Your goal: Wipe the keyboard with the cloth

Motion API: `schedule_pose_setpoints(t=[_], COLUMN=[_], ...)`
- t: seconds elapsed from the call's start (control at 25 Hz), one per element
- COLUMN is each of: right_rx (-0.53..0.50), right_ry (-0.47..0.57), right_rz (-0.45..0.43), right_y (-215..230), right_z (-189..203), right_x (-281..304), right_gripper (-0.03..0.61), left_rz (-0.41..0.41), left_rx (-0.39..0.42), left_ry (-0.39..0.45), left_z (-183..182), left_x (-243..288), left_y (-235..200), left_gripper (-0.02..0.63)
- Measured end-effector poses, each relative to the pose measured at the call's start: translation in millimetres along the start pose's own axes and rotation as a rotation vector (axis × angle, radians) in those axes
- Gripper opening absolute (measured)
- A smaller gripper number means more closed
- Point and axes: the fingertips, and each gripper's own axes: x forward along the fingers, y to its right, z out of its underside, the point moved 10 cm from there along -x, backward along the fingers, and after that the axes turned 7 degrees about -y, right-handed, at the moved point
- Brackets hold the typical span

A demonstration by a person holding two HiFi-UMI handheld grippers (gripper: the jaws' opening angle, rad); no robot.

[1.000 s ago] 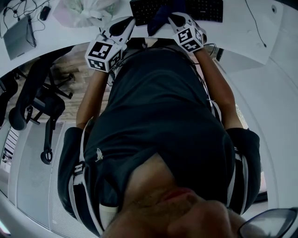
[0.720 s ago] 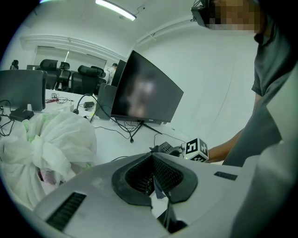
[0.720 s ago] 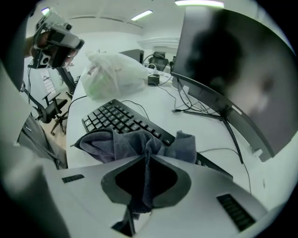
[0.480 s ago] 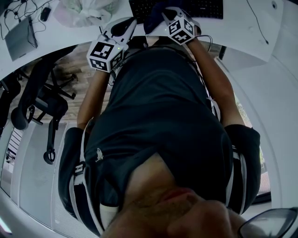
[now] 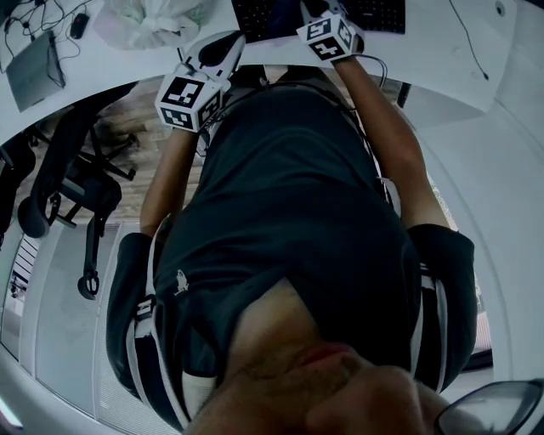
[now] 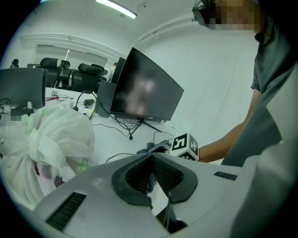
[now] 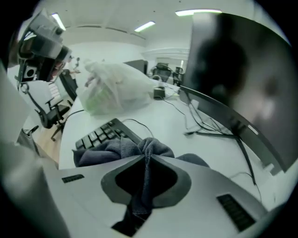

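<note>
The black keyboard (image 7: 100, 135) lies on the white desk (image 7: 158, 121); it also shows at the top of the head view (image 5: 382, 13). My right gripper (image 7: 146, 155) is shut on a dark grey-blue cloth (image 7: 116, 148), which bunches over the near end of the keyboard. In the head view its marker cube (image 5: 325, 36) sits at the keyboard's front edge, and the cloth is hidden there. My left gripper (image 6: 152, 155) is shut with nothing in it; it hovers near the desk's front edge (image 5: 238, 41), left of the keyboard.
A white plastic bag (image 5: 149, 21) full of things sits on the desk left of the keyboard. A dark monitor (image 7: 242, 79) with cables at its foot stands behind the keyboard. A grey flat device (image 5: 34, 64) lies far left. Office chairs (image 5: 68, 178) stand on the floor.
My right gripper has moved away from the person, from the desk edge onto the keyboard, carrying the cloth. The left gripper has stayed where it was.
</note>
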Motion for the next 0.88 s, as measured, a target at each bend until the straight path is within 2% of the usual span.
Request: schedule_pose_setpoints(t=[0.2,0.32,0.4,0.48,0.6,0.88], right_rx=[-0.183,-0.307,-0.345,-0.325,-0.224,0.071], right_ry=[0.098,0.112,0.091,0.057,0.007,-0.101], right_rz=[-0.175,-0.315,-0.349,-0.329,-0.245,0.051], right_y=[-64,-87,-87,-71,-27,99], right_z=[-50,-53,-42,-18,33,128], right_x=[9,6,0,-8,-19,-47], right_gripper=[0.034,0.034,0.034,0.034,0.034,0.034], left_rz=[0.009,0.006,0.003,0.001,-0.002,0.001], left_rx=[0.016,0.019,0.016,0.017,0.013,0.046], left_ry=[0.001,-0.009,-0.014,-0.016,-0.018,-0.018], left_z=[-9,-12,-14,-17,-21,-33], left_x=[10,14,17,20,26,47], left_y=[7,9,12,15,19,35], left_gripper=[0.005,0.005,0.006,0.005,0.005,0.006])
